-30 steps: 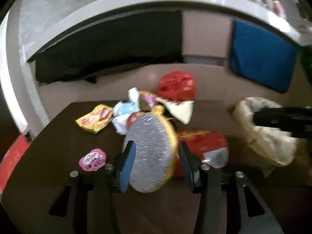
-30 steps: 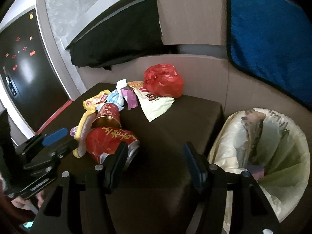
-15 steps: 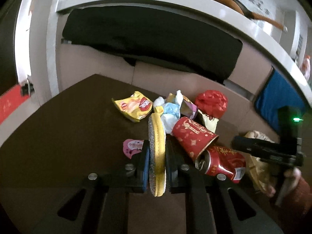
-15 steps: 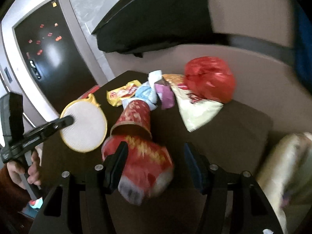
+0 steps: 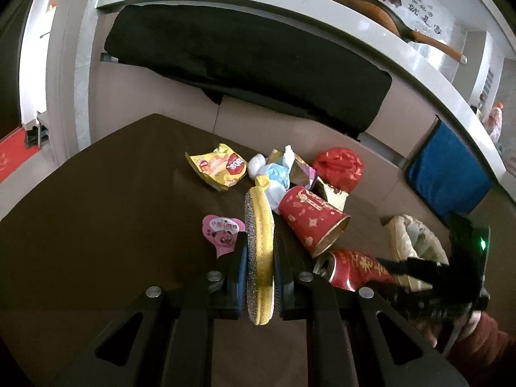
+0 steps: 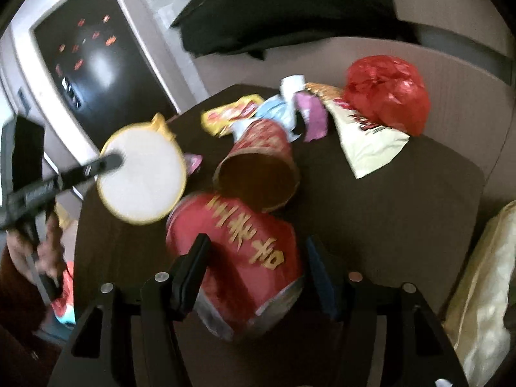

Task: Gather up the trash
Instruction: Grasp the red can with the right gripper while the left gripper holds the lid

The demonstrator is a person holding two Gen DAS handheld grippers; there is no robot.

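The dark tabletop (image 5: 96, 225) fills most of both views, and the trash sits in a heap near the middle of it. A bin with a pale bag (image 6: 483, 274) shows at the right edge of the right wrist view.

The step now looks like picking up two pieces at once. The left gripper (image 5: 259, 258) is low in the middle of its view. Its fingers are squeezed tight on a round yellow scrub pad (image 5: 259, 225), held on its edge. The pad is off the tabletop.

The right gripper (image 6: 254, 258) is at the bottom middle of its view. Its fingers are wide apart, and they have just been opening a bit more. The red can (image 6: 238, 251) lies on its side between them, but the fingers do not press it yet.

I think the next move is to close the right fingers on the can, then carry it to the bin.

Just above the can lies a red paper cup (image 6: 261, 161), tipped over. Behind it are a red plastic bag (image 6: 387, 93) and small wrappers.
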